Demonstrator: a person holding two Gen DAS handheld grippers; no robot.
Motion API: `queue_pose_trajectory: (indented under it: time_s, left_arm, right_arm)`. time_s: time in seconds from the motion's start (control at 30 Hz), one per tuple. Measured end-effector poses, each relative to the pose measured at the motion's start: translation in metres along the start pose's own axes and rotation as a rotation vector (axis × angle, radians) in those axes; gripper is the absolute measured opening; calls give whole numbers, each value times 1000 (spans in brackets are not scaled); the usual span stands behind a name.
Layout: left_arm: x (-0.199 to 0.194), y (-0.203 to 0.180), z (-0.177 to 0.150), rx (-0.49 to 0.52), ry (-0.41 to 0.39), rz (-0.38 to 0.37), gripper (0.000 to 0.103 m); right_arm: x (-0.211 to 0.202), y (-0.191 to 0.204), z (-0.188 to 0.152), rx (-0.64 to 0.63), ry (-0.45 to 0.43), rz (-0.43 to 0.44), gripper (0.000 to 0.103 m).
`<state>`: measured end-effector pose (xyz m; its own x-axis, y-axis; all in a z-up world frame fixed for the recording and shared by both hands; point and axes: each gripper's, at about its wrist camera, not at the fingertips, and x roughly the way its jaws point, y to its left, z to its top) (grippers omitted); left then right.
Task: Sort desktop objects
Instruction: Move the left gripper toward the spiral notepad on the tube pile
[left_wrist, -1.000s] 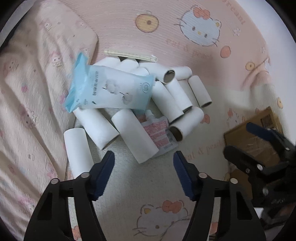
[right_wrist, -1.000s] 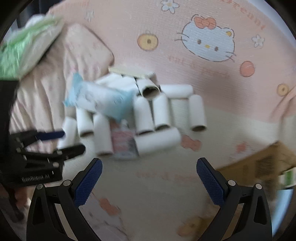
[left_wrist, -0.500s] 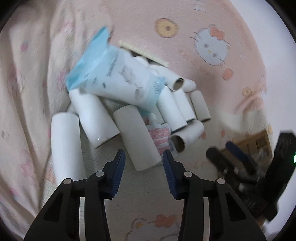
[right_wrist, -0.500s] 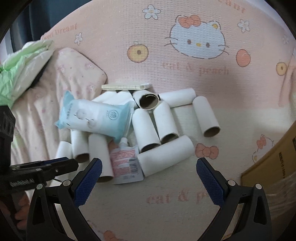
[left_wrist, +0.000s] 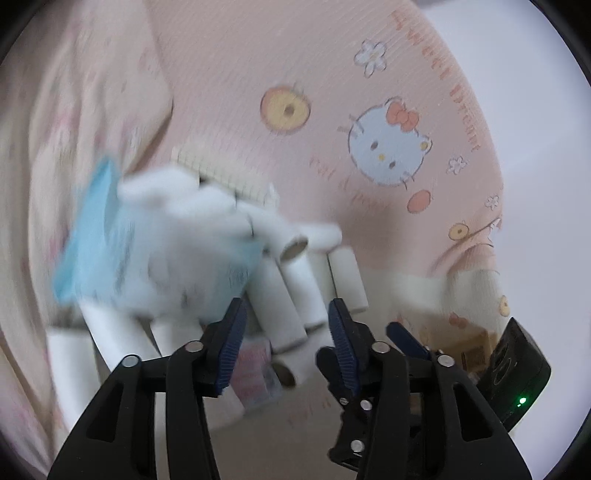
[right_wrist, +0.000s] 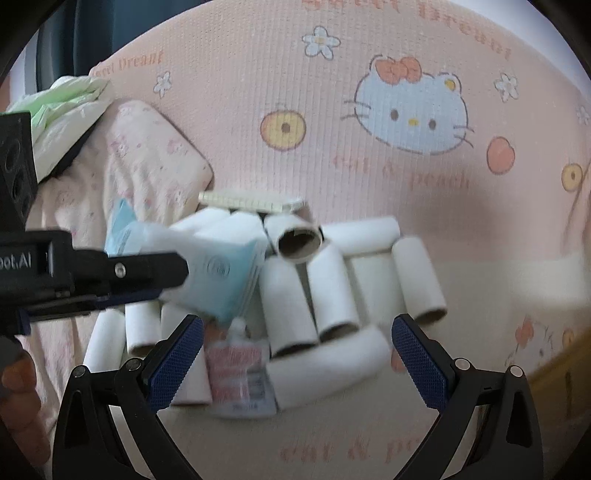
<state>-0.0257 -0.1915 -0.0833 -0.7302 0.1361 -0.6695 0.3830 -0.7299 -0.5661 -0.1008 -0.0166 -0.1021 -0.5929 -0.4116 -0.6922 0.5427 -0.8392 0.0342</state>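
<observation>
A pile of several white cardboard tubes lies on a pink cartoon-cat mat. A light blue wipes pack rests on the pile's left side, blurred in the left wrist view. A small red-and-white pouch lies at the pile's front. A flat yellowish pad lies behind. My left gripper is open and empty, just in front of the tubes; it shows from the side in the right wrist view against the wipes pack. My right gripper is wide open and empty, near the pouch.
A pink patterned cushion lies left of the pile, with a green-white bag behind it. A brown cardboard box sits at the right. The right gripper shows close beside my left one.
My left gripper has moved forward and swung right toward the pile, its jaws a little wider than half a second ago. My right gripper has moved closer to the pile.
</observation>
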Motion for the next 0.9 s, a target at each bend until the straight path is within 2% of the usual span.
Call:
queue_pose_trajectory:
  time_s: [0.07, 0.13, 0.27, 0.33, 0.43, 0.5, 0.6, 0.8, 0.9]
  left_arm:
    - [0, 1, 14, 23, -10, 41, 73]
    - [3, 8, 32, 15, -2, 84, 78]
    - [12, 20, 63, -10, 28, 125, 78]
    - [17, 21, 73, 3, 42, 142, 78]
    - [29, 23, 86, 45, 76, 207, 78]
    - [39, 29, 94, 42, 118, 210, 78]
    - [50, 44, 103, -31, 166, 200, 78]
    - [56, 70, 121, -220, 128, 137, 78]
    - [61, 84, 132, -330, 130, 147, 78]
  right_arm:
    - [3, -1, 14, 10, -11, 9, 102]
    - [6, -3, 26, 13, -23, 10, 101]
    - [21, -10, 49, 68, -1, 22, 101]
    - [30, -14, 59, 105, 19, 46, 101]
    - [45, -21, 76, 154, 53, 79, 101]
    - [60, -28, 87, 196, 94, 115, 102]
    - [88, -40, 106, 241, 223, 109, 101]
    - [127, -70, 119, 399, 302, 172, 101]
    - [143, -86, 119, 512, 370, 183, 101]
